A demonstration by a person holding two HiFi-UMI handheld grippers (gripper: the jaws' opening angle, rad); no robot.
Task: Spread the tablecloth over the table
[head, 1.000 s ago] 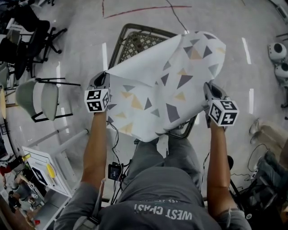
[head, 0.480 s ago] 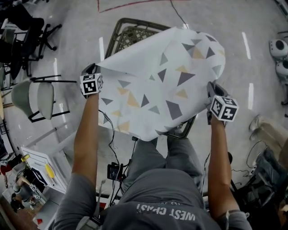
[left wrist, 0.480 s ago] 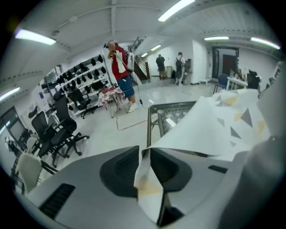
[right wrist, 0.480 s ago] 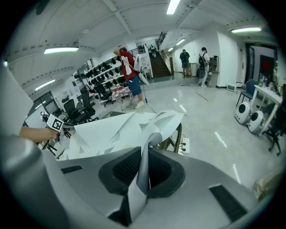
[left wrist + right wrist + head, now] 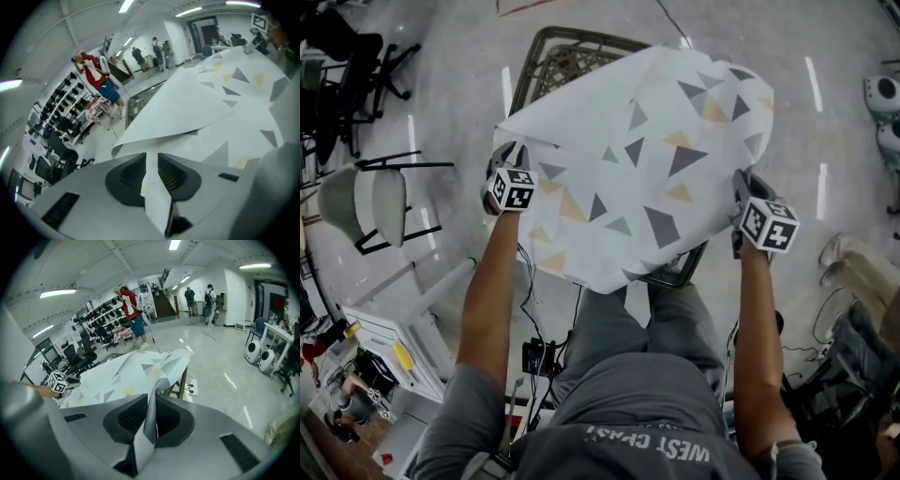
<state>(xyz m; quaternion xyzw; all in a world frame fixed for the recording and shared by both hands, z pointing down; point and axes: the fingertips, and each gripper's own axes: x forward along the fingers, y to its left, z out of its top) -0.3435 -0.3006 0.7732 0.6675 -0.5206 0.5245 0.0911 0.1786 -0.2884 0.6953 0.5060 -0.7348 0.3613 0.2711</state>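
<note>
A white tablecloth [image 5: 637, 159] printed with grey and tan triangles hangs stretched between my two grippers over a dark metal table [image 5: 572, 66] with a mesh top. Only the table's far left corner shows. My left gripper [image 5: 514, 152] is shut on the cloth's left edge, and a fold of cloth [image 5: 211, 108] is pinched between its pads [image 5: 151, 164]. My right gripper [image 5: 742, 184] is on the right edge. Its jaws have just been opening slightly, with a strip of cloth [image 5: 136, 371] still gripped between the pads [image 5: 152, 413]. The near hem droops over the person's legs.
A green chair [image 5: 375, 197] and black office chairs [image 5: 347, 56] stand at the left. A white bench [image 5: 384, 347] is at the lower left, and cables lie on the floor by the person's feet. White round devices [image 5: 886, 103] sit at the right. People [image 5: 131, 310] stand far off.
Both grippers have come down with the cloth, and the left one has rolled. The cloth now lies flatter and hides more of the table frame.
</note>
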